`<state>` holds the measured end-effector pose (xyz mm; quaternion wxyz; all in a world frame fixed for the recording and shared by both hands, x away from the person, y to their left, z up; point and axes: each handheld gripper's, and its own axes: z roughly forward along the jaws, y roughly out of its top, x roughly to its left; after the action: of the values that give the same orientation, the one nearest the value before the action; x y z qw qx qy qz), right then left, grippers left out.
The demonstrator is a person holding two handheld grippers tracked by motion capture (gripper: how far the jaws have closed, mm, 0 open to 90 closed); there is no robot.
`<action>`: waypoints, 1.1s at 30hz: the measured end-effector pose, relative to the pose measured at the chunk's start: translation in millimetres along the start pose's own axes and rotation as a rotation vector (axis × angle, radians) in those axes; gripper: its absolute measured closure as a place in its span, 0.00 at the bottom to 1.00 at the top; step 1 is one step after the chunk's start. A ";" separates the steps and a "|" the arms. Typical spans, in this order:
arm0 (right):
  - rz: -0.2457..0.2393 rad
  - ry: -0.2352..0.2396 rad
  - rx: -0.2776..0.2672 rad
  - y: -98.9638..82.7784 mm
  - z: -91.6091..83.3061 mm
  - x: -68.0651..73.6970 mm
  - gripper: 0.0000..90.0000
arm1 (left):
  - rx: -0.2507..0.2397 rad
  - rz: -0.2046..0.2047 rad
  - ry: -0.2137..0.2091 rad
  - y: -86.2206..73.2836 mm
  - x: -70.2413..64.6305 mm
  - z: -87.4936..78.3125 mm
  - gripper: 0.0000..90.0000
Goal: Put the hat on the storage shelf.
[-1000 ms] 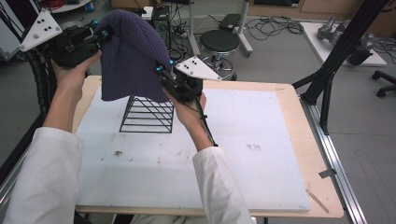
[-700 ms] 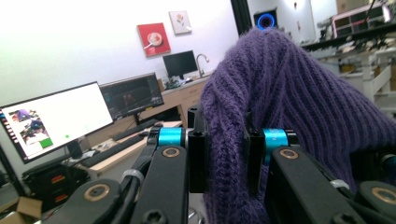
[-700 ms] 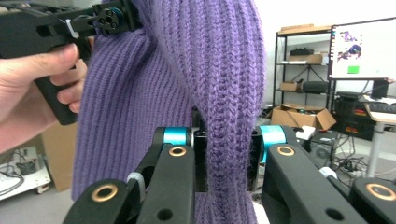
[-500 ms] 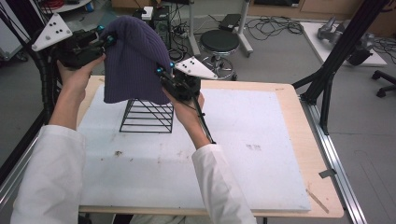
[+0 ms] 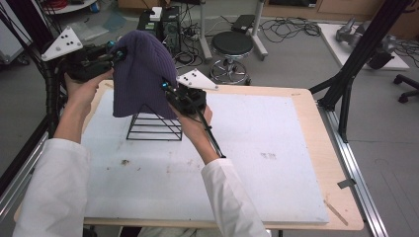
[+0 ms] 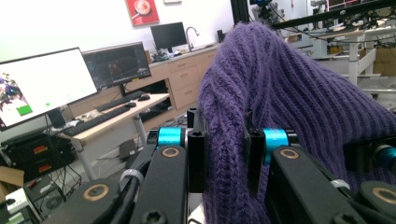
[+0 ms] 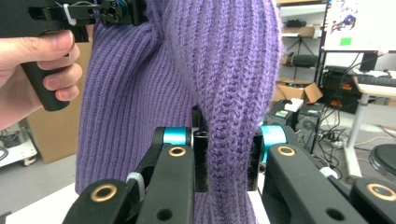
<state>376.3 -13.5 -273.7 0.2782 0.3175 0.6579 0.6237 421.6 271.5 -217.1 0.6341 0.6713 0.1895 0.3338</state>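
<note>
While the person holds a gripper in each hand above the bench (image 5: pixel 276 163), a purple knitted hat (image 5: pixel 141 74) hangs stretched between them over a black wire pyramid rack (image 5: pixel 154 127). The left gripper (image 5: pixel 117 53) has its jaws pinched tight on a fold of the hat's edge, as the left gripper view shows. The right gripper (image 5: pixel 167 89) clamps the opposite edge likewise. The hat's lower hem drapes across the rack's peak, hiding it.

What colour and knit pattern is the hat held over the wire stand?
Purple, in a ribbed knit; the hat shows this best in the right gripper view.
</note>
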 end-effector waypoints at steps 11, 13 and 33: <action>-0.028 -0.010 0.057 -12.1 1.8 5.6 0.89 | 0.001 -0.044 0.029 -33.3 0.1 -8.7 0.86; -0.029 -0.015 0.070 -17.2 3.0 7.6 0.89 | 0.006 -0.053 0.027 -39.8 -1.1 -10.5 0.86; 0.029 -0.093 0.238 -71.2 15.5 13.5 0.89 | 0.082 -0.059 0.001 -89.2 -21.2 -22.3 0.86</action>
<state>374.4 5.3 -345.3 0.2597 0.3863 0.7091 0.5297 406.4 284.3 -309.3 0.6153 0.6908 0.2230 0.3073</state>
